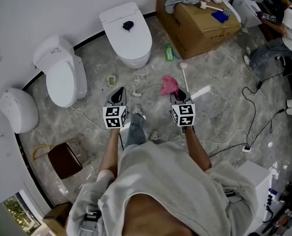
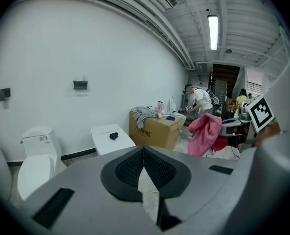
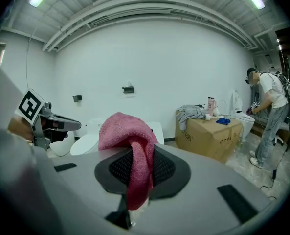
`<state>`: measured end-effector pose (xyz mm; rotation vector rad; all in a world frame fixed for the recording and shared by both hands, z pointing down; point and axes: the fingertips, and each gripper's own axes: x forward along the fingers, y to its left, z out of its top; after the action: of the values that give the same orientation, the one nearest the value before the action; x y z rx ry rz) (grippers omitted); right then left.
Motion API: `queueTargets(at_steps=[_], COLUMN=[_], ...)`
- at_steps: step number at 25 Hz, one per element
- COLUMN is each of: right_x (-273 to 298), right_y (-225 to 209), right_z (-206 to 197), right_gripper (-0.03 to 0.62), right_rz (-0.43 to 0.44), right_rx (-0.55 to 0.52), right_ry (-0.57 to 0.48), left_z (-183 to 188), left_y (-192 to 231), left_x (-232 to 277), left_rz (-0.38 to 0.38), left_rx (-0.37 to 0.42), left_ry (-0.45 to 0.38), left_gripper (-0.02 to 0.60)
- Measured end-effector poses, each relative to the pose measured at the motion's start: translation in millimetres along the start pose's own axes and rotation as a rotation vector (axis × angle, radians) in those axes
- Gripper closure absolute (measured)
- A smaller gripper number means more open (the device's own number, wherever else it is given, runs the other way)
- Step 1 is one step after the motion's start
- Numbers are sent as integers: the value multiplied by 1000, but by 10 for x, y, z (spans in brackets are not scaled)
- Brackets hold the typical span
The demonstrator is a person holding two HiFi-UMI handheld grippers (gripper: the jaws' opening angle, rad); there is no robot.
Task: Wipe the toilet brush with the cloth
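The left gripper (image 1: pixel 119 90) is fully closed with nothing in it; in its own view the two black pads meet along one line. The right gripper (image 3: pixel 135 166) is clamped on the pink cloth (image 3: pixel 121 129). A fold of it is pinched between the pads, the bulk bunches above them, and a tail hangs below.

In the head view the cloth covers the right gripper's tips, so the grip itself reads only from the right gripper view. Both grippers are held out side by side above the floor, down-left of the cardboard box (image 1: pixel 200 26).

The brush (image 1: pixel 185 75) appears to be the white stick with a rounded pale head lying on the floor just below the box's near-left corner. The head points toward the box. The handle's lower end runs behind the cloth and right gripper, so that end is hidden, and whether the cloth touches it cannot be told. It is small and soft in the picture, and the bristles cannot be made out.

Three white toilets (image 1: pixel 128 33) stand left of the box. Grey cloth and small items lie on top of the box, too small to name. A person (image 1: pixel 283 26) right of the box is cut off by the frame edge.
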<state>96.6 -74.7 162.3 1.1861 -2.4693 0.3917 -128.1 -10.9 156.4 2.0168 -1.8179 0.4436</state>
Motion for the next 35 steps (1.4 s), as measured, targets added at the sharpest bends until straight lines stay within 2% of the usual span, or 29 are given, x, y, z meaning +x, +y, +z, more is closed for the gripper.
queueTargets(at_steps=[11,14,19,27,35], right_x=[900,1164,1614,1989,2212], right_y=[-58,27,96,-18,-99], right_z=[77,32,-124,-740,-1710], right_gripper=[531,531,531,531,531], right_rz=[-69,-61,-47,-48,-25], right_rx=[0,2,11,55,90], right_ry=[118,168,236,295,283], left_z=[-2,-141,-465,-1037,-2023], left_y=[704,969,1272,1238,1085], left_x=[999,1226,1646,2024,2194], left_rz=[-80,-73,-100,-142,-136], left_rx=[21,45,34,39,75], left_ry=[70,104,174,230,269], left_gripper=[561,561,561,561,561])
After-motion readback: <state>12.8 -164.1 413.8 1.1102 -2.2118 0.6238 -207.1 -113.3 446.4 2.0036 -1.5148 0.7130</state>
